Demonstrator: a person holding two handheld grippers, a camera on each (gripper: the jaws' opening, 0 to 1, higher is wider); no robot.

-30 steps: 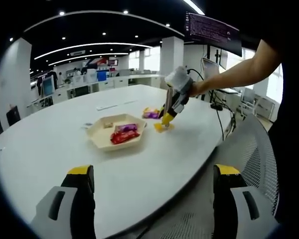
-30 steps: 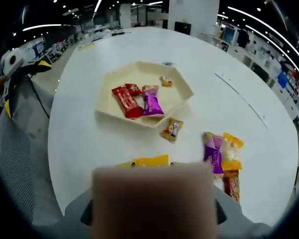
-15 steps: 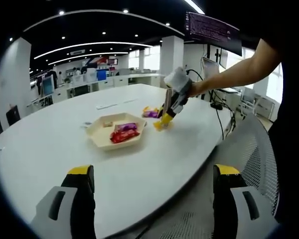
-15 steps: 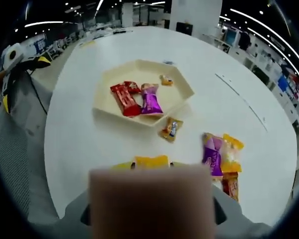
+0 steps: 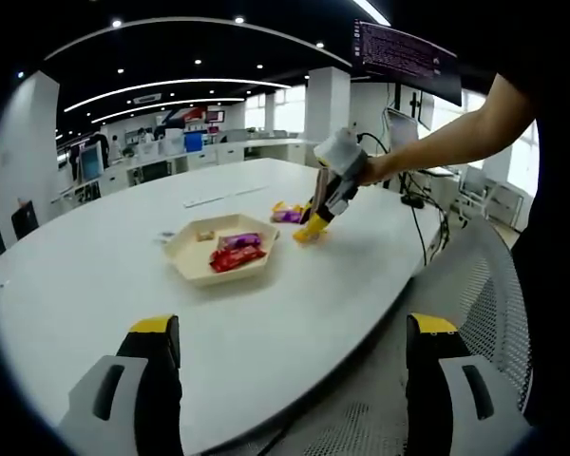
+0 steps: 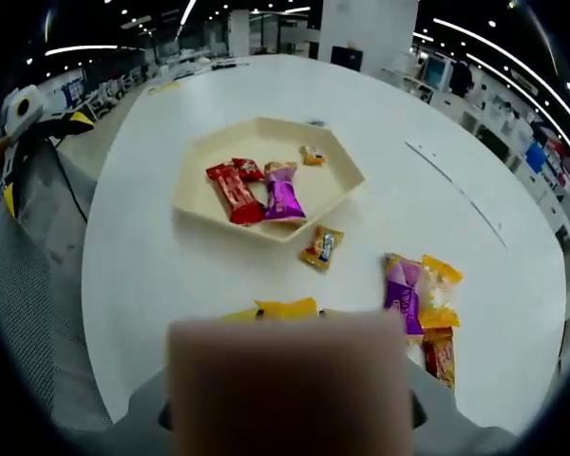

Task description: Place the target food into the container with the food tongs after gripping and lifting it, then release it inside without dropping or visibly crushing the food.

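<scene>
A hexagonal cream tray (image 6: 201, 195) is seen on the white bench (image 6: 475, 237). Three wrapped snacks are counted inside it: a red bar (image 6: 231, 184), a purple packet (image 6: 284, 198) and a small orange sweet (image 6: 313, 156). The red bar and purple packet lie side by side, long axes running roughly across the tray. One orange sweet (image 6: 321, 247) lies just outside the tray's near edge. A cluster of three packets, purple (image 6: 400, 296), yellow (image 6: 440, 290) and orange (image 6: 441, 353), sits well apart.

A yellow packet (image 5: 310, 229) is held off the bench in the right gripper (image 5: 319, 217), its fingers closed on it, beside the tray. The left gripper (image 5: 285, 380) is held wide open near the bench edge.
</scene>
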